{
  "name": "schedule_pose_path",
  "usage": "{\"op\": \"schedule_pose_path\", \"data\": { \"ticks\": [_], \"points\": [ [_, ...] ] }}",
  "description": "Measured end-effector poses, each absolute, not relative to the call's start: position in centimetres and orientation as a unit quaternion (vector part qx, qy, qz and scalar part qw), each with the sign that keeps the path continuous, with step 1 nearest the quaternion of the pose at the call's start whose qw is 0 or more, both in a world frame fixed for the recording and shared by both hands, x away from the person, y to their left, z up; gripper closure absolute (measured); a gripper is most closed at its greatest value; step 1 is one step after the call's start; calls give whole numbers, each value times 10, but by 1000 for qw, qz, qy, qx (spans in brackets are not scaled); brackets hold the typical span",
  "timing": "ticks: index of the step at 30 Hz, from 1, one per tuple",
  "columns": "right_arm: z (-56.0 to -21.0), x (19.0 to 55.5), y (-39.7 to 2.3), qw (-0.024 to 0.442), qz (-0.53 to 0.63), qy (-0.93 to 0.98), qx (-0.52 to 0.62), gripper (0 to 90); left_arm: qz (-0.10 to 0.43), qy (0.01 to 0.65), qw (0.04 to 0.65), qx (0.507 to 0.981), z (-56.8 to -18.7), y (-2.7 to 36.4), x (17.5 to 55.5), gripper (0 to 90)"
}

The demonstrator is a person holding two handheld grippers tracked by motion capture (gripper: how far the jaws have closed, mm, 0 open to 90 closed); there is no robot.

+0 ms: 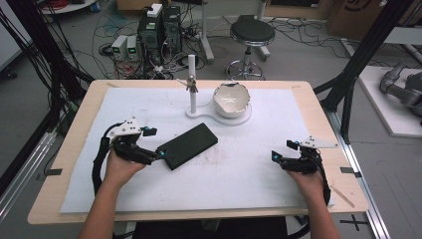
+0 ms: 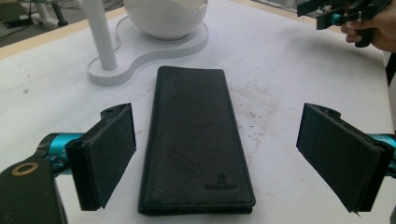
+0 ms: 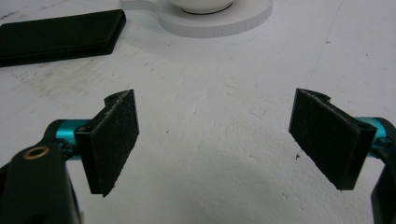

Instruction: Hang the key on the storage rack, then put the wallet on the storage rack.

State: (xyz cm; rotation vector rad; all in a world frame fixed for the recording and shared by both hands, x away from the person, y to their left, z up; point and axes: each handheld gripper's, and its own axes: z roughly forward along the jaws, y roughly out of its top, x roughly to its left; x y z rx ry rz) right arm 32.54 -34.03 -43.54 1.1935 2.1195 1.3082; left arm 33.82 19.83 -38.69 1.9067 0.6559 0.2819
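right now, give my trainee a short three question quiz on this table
1. True or false: the left gripper is shut on the black wallet.
2. What stands beside the white bowl on the white base? A) white post B) red cup C) tape roll
3. Fill in: the right gripper sits with its fingers ____ over the white mat.

Key:
1. False. Its fingers are spread on either side of the wallet's near end without pressing it.
2. A
3. open

On the desk (image 1: pixel 69 149) lies a white mat (image 1: pixel 259 164), and at its far middle stands a flat white base (image 1: pixel 219 118) carrying a white bowl (image 1: pixel 231 98), with a thin white post (image 1: pixel 192 82) upright just beside the bowl.
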Motion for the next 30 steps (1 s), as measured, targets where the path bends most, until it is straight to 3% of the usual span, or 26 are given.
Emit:
{"op": "schedule_pose_path", "data": {
  "ticks": [13, 30],
  "points": [
    [-438, 328, -339, 188, 455, 758, 427, 162, 75, 296, 528, 793, -394, 204, 348, 118],
    [-437, 327, -338, 192, 453, 761, 423, 162, 66, 311, 526, 789, -401, 207, 358, 119]
  ]
}}
